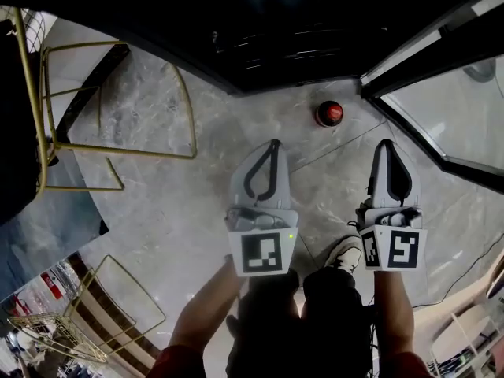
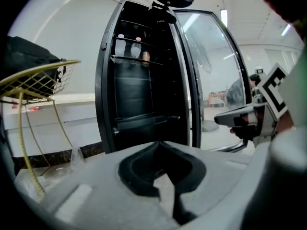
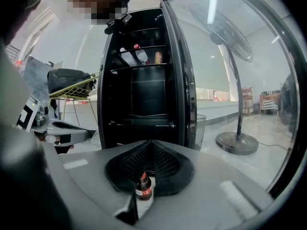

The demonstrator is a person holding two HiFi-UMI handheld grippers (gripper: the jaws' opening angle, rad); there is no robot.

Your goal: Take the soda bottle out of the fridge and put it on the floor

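Location of task item: dark soda bottle with red cap and red label [image 1: 329,113] stands upright on the grey marble-pattern floor [image 1: 157,211], just in front of the tall black fridge [image 1: 299,22], near the foot of its open glass door [image 1: 453,109]. It stands clear of both grippers.

Status, left gripper [image 1: 273,143]: held in front of the fridge, farther from it than the bottle, pointing toward the open cabinet. Fingers closed tip to tip and empty.

Status, right gripper [image 1: 387,142]: alongside the left one, also in front of the fridge, close to the lower edge of the door. Fingers fully together, gripping nothing. In the right gripper view the bottle shows through the loop behind the closed tips, standing on the floor before the fridge, apart from the fingers.

Fridge interior: dark shelves, with a few bottles [image 3: 136,56] on an upper shelf.

Surroundings: gold wire-frame stool [image 1: 118,109] stands left of the fridge. Pedestal fan [image 3: 236,143] stands right of the fridge, seen through the glass door.
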